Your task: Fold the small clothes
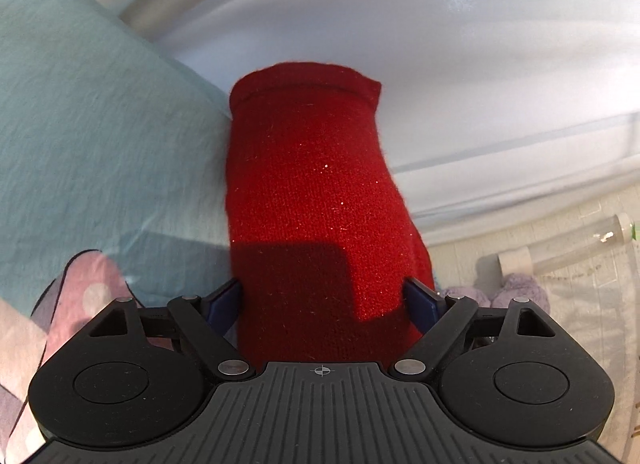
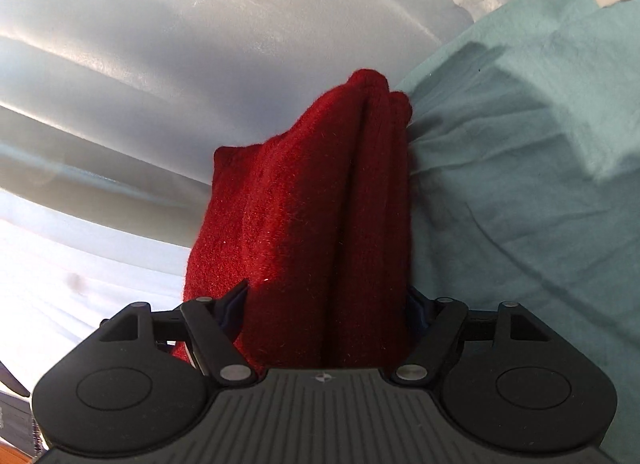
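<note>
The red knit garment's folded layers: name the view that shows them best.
Right wrist view: the red knit garment is seen edge-on, its stacked folds separated by creases. The left wrist view shows it only as one broad flat face with a hem, partly shadowed.

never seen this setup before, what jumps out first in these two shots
The red knit garment dominates both views, filling the centre between each pair of tongs and already bunched into thick folds in the right wrist view. Beside it lies a pale teal cloth, left of the red in the left view, right of it in the other. Behind both curves a glossy white surface.
</note>
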The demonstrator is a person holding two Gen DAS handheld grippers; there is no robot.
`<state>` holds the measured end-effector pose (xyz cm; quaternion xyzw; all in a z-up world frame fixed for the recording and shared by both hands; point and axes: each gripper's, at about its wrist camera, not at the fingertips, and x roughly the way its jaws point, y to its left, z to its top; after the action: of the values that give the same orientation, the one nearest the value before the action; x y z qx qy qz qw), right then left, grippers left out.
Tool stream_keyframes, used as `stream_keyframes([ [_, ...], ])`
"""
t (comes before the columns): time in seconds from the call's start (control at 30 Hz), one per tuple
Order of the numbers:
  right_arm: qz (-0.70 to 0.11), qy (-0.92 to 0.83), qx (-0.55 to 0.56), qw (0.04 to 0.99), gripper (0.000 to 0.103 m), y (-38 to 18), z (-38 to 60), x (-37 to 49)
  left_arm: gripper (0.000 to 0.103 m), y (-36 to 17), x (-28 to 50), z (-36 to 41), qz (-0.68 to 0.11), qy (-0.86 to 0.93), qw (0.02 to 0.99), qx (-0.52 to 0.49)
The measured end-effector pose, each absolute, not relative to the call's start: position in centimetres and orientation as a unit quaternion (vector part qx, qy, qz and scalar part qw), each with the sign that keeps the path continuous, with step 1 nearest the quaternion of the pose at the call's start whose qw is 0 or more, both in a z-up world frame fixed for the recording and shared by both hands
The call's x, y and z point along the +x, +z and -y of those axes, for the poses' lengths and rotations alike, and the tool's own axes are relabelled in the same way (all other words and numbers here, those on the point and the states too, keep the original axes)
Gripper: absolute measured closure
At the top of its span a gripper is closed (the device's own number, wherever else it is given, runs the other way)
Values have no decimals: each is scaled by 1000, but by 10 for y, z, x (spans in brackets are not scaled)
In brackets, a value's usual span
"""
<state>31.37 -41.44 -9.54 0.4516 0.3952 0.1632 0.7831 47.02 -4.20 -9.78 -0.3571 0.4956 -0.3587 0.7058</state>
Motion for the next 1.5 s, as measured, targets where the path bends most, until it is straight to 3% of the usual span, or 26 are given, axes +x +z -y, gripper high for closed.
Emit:
stream_keyframes([
  [0.2, -386, 170, 451, 787, 41, -96, 408, 317, 24, -96, 464, 44, -480, -359, 714, -363],
  [0.43, -382, 155, 462, 785, 41, -92, 399, 314, 20, -99, 466, 51, -483, -343, 716, -370],
  [0.77, -360, 178, 413, 817, 47, -44, 361, 302, 33, -61, 430, 27, -444, -346, 741, -367],
  [1.03, -369, 256, 410, 793, 46, -34, 296, 286, 31, -25, 357, -38, -435, -266, 791, -337],
  [1.13, -398, 248, 392, 792, 38, -44, 273, 276, 33, -29, 332, -63, -446, -206, 815, -306],
  [1.33, -361, 137, 320, 865, 35, -14, 275, 241, 21, 3, 305, -99, -380, -102, 877, -277],
  [1.47, -305, 92, 272, 908, 61, 23, 256, 236, 10, 27, 330, -76, -349, -84, 899, -251],
  [1.5, -303, 94, 251, 914, 63, 30, 241, 241, 9, 30, 341, -63, -352, -89, 898, -249],
])
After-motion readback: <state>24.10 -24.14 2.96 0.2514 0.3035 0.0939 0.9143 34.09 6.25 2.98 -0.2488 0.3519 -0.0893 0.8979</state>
